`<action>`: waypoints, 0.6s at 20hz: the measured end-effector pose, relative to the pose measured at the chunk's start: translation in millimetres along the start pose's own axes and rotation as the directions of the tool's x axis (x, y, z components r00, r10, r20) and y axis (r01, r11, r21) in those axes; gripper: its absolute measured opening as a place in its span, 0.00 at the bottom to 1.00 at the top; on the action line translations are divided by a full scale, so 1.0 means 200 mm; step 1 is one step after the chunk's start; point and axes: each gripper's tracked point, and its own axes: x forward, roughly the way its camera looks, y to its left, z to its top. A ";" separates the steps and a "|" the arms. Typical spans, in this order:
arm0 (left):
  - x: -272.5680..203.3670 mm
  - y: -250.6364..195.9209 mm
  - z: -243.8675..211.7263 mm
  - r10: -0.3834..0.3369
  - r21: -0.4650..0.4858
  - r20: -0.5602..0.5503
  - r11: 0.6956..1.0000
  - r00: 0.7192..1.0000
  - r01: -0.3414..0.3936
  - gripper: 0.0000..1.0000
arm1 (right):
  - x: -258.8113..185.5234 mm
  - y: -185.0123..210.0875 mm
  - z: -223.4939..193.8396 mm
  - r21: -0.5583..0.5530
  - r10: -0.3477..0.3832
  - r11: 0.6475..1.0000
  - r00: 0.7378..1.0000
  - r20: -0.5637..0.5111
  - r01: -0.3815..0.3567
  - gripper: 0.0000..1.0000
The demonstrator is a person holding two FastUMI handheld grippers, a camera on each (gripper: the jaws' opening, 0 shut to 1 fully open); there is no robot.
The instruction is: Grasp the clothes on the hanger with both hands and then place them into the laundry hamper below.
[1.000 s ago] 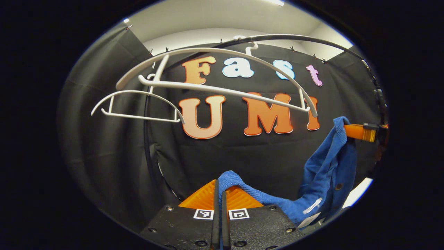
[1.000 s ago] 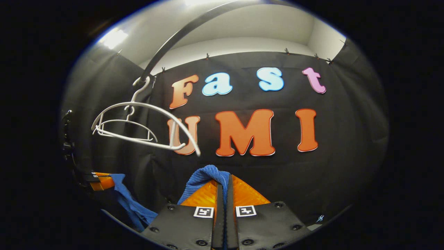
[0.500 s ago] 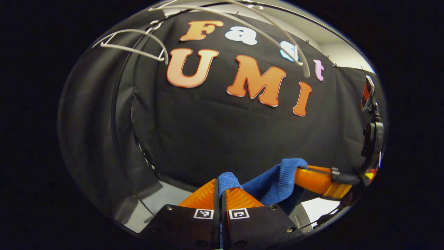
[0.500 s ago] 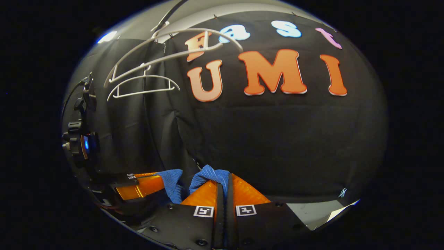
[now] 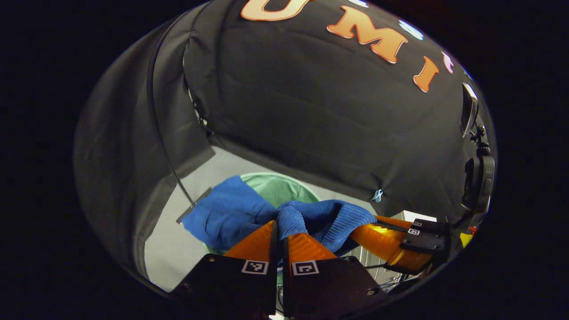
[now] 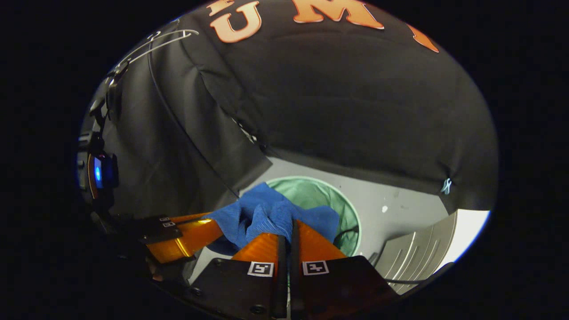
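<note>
Both grippers, left [image 5: 280,231] and right [image 6: 286,235], have their fingers pinched tight on the blue garment [image 5: 231,215] bunched at lower centre above the green hamper [image 6: 311,193], so lowering and releasing seems next.

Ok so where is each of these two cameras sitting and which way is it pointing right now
Left gripper view: rides the left gripper, angled down at the round pale green laundry hamper; own jaws shut on the blue ribbed knit garment, right gripper alongside.
Right gripper view: rides the right gripper, angled down at the hamper; own jaws shut on the garment, left gripper alongside.
Shared: hamper, garment, grey floor.
</note>
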 end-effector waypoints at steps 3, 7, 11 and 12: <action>0.06 -0.04 0.01 0.014 0.002 -0.031 1.000 0.999 -0.014 0.04 | 0.02 -0.01 -0.08 -0.017 -0.034 0.999 0.997 -0.073 0.033 0.10; 0.07 -0.03 -0.05 0.057 -0.014 -0.059 0.998 0.997 -0.057 0.42 | 0.00 -0.02 -0.07 -0.017 -0.041 0.999 0.996 -0.082 0.040 0.46; 0.01 0.07 -0.08 0.124 -0.012 -0.057 0.992 0.991 -0.124 1.00 | -0.03 -0.07 -0.09 -0.004 -0.061 0.998 0.996 -0.062 0.061 0.93; 0.00 0.06 -0.07 0.119 -0.011 -0.047 0.993 0.992 -0.119 0.97 | -0.03 -0.07 -0.09 -0.003 -0.064 0.998 0.997 -0.052 0.064 0.99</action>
